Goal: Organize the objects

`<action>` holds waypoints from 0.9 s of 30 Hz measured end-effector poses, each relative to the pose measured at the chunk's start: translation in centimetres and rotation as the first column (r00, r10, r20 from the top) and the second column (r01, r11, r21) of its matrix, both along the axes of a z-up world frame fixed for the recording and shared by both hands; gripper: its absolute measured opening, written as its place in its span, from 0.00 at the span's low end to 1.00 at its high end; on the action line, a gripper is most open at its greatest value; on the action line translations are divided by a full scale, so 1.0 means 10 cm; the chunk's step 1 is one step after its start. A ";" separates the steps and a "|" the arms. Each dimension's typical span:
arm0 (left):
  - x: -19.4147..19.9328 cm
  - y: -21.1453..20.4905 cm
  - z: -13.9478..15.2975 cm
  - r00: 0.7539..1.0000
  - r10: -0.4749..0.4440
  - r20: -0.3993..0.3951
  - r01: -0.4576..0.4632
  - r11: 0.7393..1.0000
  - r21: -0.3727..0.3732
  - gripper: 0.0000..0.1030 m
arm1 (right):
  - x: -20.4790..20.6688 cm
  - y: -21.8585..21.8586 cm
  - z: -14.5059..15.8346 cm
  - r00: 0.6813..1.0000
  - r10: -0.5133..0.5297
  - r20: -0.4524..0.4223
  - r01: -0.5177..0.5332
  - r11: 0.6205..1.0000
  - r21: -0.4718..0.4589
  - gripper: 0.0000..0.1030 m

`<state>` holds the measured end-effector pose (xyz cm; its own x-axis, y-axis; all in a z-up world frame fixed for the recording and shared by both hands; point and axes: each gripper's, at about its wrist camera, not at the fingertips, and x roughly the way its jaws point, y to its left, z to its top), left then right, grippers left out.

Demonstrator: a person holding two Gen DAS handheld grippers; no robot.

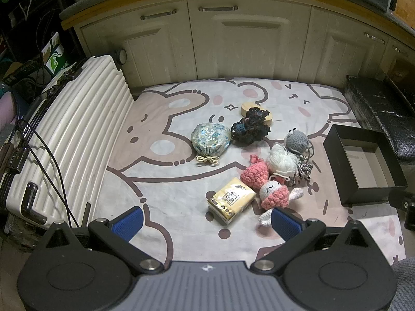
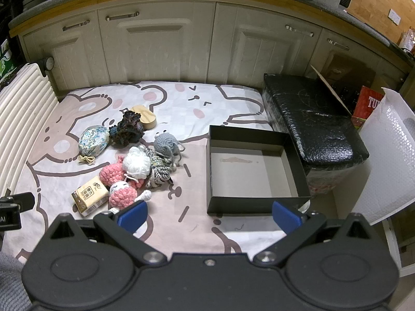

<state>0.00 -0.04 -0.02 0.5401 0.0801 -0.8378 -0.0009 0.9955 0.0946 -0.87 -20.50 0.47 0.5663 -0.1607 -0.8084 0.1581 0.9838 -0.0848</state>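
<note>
both grippers, left gripper (image 1: 207,220) and right gripper (image 2: 209,213), hang spread wide and hold nothing; black box (image 2: 293,145) sits at three o'clock of the crochet toys (image 2: 135,171).

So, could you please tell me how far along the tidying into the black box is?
Nothing looks done: the black box is empty. Nothing is in hand; the left gripper and right gripper are both open and hold nothing. Left on the cartoon sheet: the tissue pack, floral pouch, grey crochet toy, white yarn ball and the rest.
</note>
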 end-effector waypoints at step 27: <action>0.00 0.00 0.00 1.000 0.001 -0.002 -0.001 1.000 -0.001 1.00 | 0.00 0.00 -0.02 1.000 -0.006 -0.008 0.006 1.000 0.001 1.00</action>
